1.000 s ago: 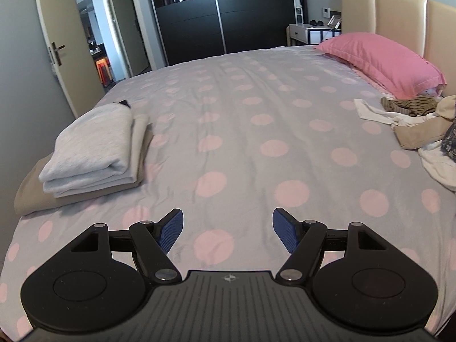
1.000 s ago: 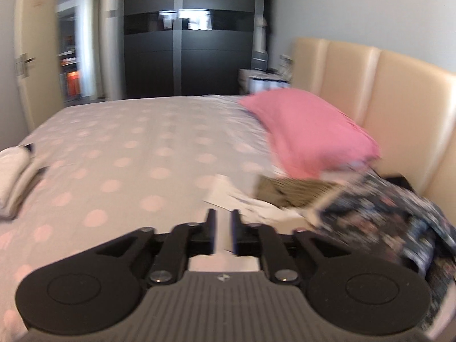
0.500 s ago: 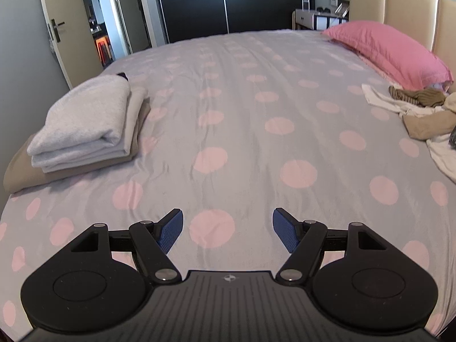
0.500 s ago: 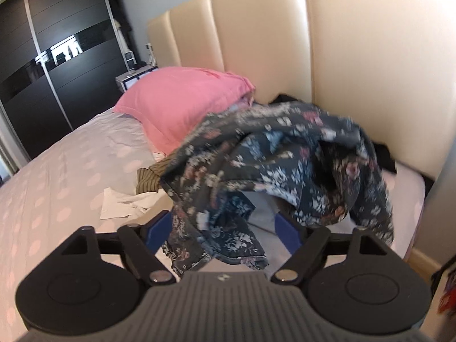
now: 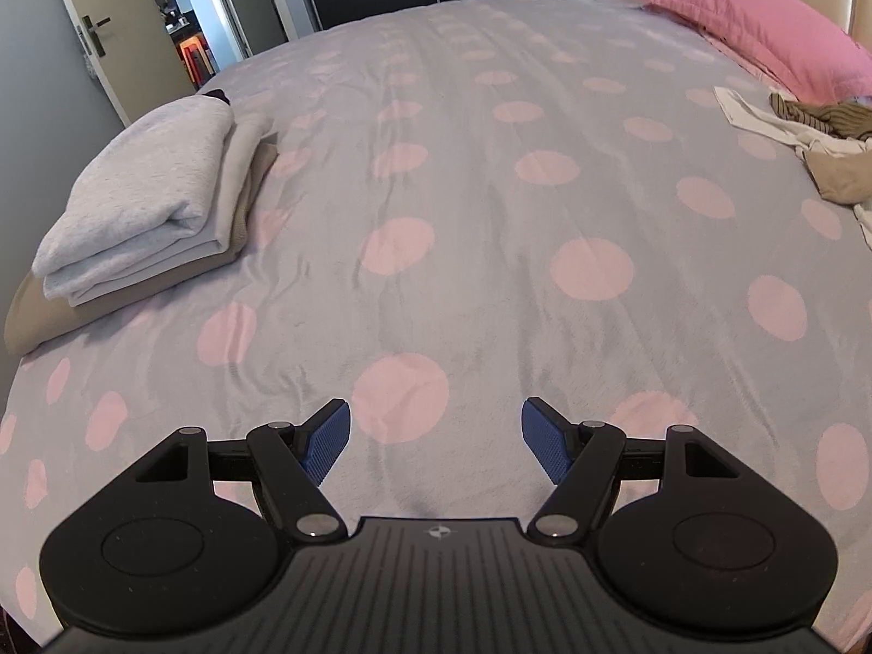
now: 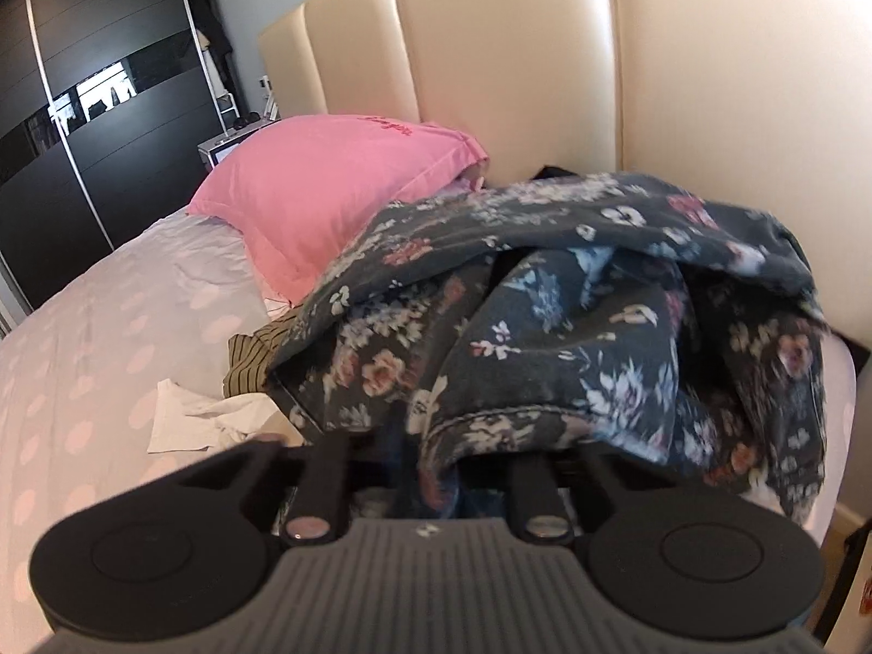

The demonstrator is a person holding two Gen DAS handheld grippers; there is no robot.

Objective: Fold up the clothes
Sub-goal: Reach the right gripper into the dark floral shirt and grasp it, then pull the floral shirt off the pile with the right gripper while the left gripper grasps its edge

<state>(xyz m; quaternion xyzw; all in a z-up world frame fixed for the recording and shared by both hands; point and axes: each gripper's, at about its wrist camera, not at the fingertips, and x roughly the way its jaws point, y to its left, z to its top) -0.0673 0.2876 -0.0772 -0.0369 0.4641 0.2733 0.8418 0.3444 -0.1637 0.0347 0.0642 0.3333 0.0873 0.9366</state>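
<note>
A dark floral garment lies heaped by the headboard and drapes over my right gripper. Its jaws are closing with a fold of that cloth pinched between them, and the fingertips are hidden under it. My left gripper hangs open low over the grey, pink-dotted bedspread, nothing between its blue pads. A stack of folded clothes, light grey on beige, rests at the bed's left edge. Loose white, striped and tan clothes lie at the right.
A pink pillow leans against the cream padded headboard. A white cloth and a striped brown one lie left of the floral garment. A black wardrobe and an open door stand beyond the bed.
My right gripper swung from the bed's middle to the floral garment, opened wide around it, then closed on it. The left gripper sank closer to the bedspread, still open.
</note>
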